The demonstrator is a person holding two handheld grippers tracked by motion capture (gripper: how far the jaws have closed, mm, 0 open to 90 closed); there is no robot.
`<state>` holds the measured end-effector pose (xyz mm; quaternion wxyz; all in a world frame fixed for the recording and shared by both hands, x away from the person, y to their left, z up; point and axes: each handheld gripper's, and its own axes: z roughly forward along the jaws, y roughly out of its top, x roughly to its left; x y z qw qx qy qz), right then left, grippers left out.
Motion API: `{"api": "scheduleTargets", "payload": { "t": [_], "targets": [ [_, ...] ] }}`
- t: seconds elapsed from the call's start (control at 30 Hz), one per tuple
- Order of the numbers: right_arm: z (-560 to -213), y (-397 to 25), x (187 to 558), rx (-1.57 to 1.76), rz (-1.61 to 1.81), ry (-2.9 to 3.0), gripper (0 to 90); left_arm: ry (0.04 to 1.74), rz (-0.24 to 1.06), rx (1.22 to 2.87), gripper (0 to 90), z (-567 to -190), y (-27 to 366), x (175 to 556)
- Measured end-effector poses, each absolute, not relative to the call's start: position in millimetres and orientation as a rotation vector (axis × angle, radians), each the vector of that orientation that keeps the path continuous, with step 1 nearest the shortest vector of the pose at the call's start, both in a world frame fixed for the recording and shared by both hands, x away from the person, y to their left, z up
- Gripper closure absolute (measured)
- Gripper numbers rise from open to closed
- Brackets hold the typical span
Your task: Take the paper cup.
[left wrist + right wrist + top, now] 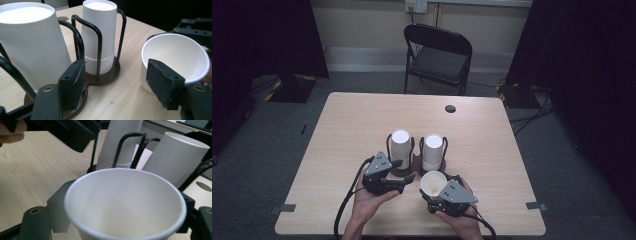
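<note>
Right gripper [443,192] clamped on 1 upright cup [433,183], held just in front of rack [404,171] with 2 inverted stacks [401,148]; left gripper [403,183] wide, empty beside rack; likely cup just separated; next: set it down clear of rack.

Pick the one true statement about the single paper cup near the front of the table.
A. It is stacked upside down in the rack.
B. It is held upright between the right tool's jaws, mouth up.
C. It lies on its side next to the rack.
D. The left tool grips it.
B: the single cup sits open end up between the right tool jaws, in front of the rack; the left tool is open and holds nothing.
</note>
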<state>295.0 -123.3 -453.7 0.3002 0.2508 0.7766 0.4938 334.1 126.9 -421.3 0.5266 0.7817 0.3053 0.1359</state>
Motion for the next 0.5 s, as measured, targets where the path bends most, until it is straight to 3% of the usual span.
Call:
{"api": "scheduleTargets", "payload": {
  "t": [0.5],
  "targets": [
    [-452,-139,300,0.767,1.358,2.030,22.4,0.782,0.373,1.764,19.4,-448,145,317]
  ]
}}
